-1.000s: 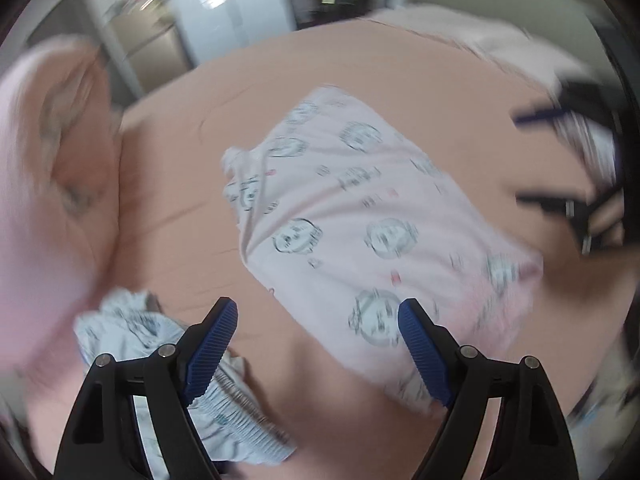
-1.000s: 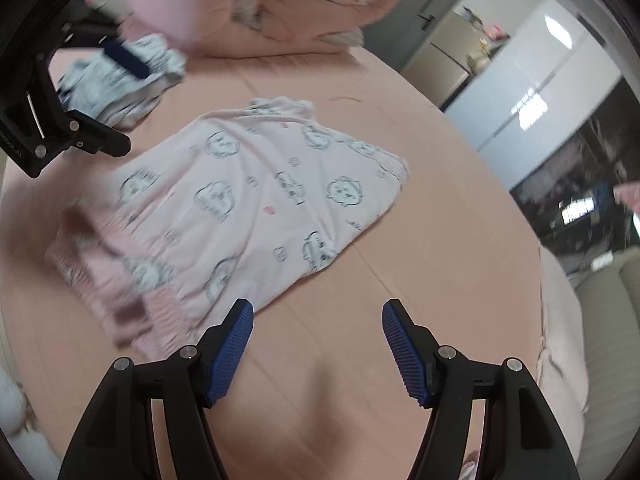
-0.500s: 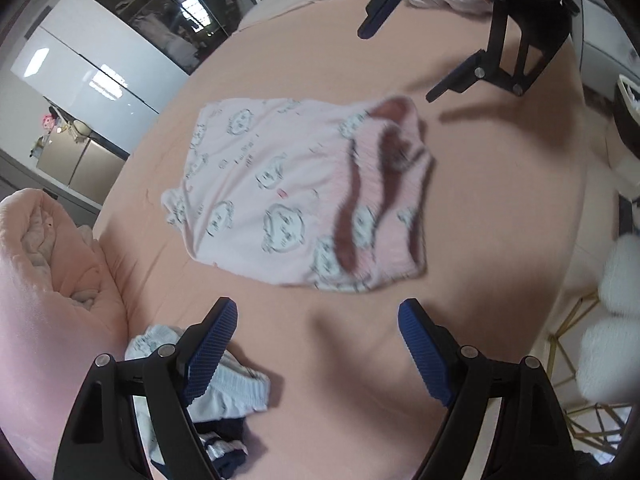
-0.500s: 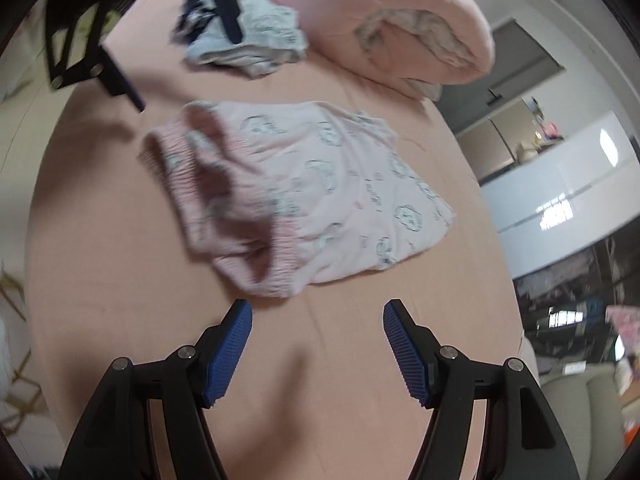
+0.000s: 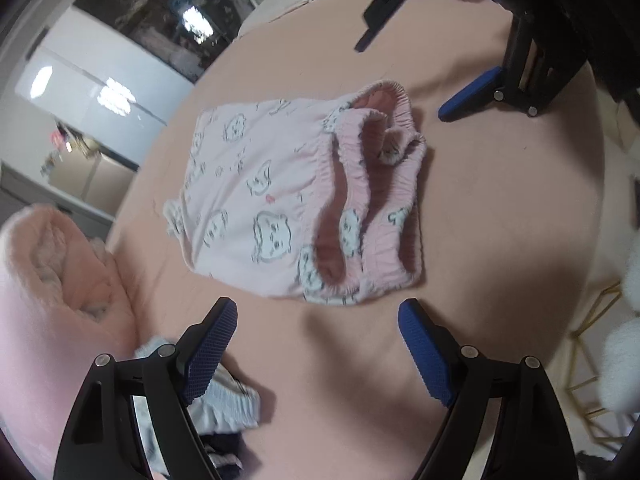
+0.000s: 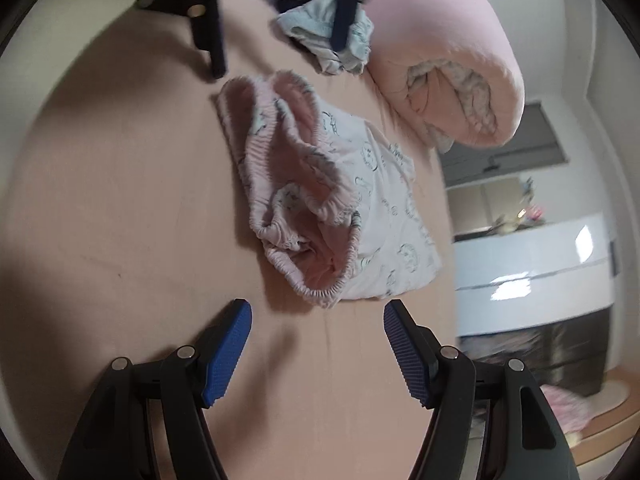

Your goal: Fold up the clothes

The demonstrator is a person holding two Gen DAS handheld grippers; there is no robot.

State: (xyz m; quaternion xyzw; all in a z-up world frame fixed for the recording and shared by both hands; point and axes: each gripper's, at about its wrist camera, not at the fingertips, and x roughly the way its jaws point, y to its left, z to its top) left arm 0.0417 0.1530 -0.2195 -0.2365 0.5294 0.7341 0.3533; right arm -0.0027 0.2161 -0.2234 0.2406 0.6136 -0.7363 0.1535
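Pink shorts (image 5: pixel 272 204) printed with cat faces lie flat on the peach bed sheet (image 5: pixel 500 220), their elastic waistband (image 5: pixel 376 184) rumpled and gaping. My left gripper (image 5: pixel 316 316) hovers open just short of the shorts' near edge, nothing between its blue pads. Across the shorts, by the waistband end, my right gripper (image 5: pixel 400 80) is open too. In the right wrist view the shorts (image 6: pixel 392 216) lie ahead, waistband (image 6: pixel 304 208) towards me. My right gripper (image 6: pixel 318 312) is open and empty below the waistband corner. The left gripper (image 6: pixel 280 56) shows at the top.
A crumpled pale blue and navy clothes pile (image 5: pixel 228 400) (image 6: pixel 328 36) lies beside a rolled pink blanket (image 5: pixel 48 280) (image 6: pixel 440 60). The bed's edge runs on the right, with a gold wire frame (image 5: pixel 592 320) and white fluffy thing (image 5: pixel 624 360) beyond. White cabinets (image 6: pixel 532 264) stand behind.
Both grippers have rolled and dropped closer to the shorts, which now look larger in both views. The shorts lie where they were. Both jaws stay open.
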